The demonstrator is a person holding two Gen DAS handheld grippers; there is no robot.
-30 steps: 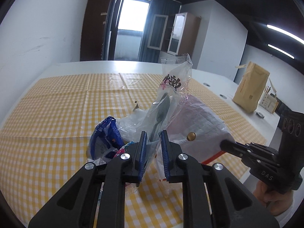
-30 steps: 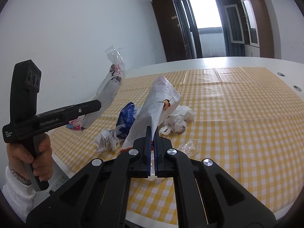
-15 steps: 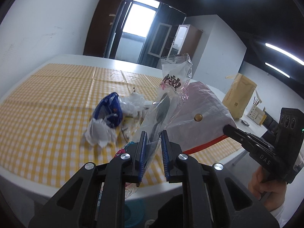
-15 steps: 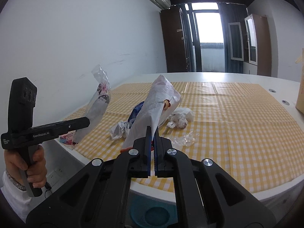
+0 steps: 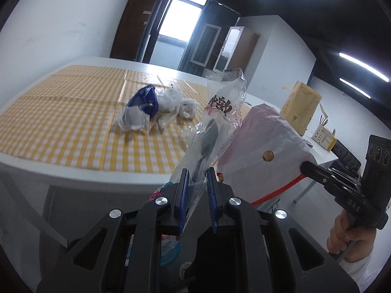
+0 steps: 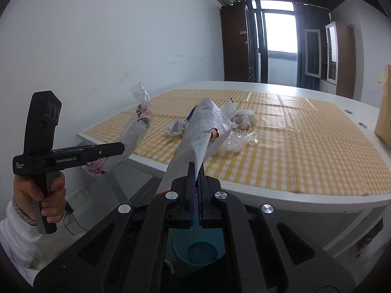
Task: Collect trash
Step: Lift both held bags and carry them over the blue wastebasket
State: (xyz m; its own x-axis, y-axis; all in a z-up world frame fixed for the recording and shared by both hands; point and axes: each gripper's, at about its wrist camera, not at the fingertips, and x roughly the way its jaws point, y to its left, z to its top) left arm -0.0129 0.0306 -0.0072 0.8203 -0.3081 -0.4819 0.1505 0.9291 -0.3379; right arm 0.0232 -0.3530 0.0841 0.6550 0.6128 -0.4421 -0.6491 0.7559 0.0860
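Observation:
My left gripper (image 5: 197, 178) is shut on a clear plastic wrapper (image 5: 215, 122) with red print; it also shows in the right wrist view (image 6: 136, 127). My right gripper (image 6: 195, 171) is shut on a white paper bag (image 6: 200, 127), also seen in the left wrist view (image 5: 264, 151). Both are held off the near edge of the table. A blue bin (image 6: 195, 246) sits on the floor below the right gripper. More trash lies on the yellow checked cloth (image 5: 61, 112): a blue wrapper (image 5: 144, 100), crumpled white paper (image 5: 132, 119) and clear plastic (image 6: 239, 139).
The white table edge (image 6: 293, 197) lies ahead of both grippers. A brown paper bag (image 5: 300, 107) stands at the table's right side. A white wall is to the left; cabinets and a window are at the back.
Both grippers have pulled back and down off the table with their trash. The table edge and the blue bin below have come into view.

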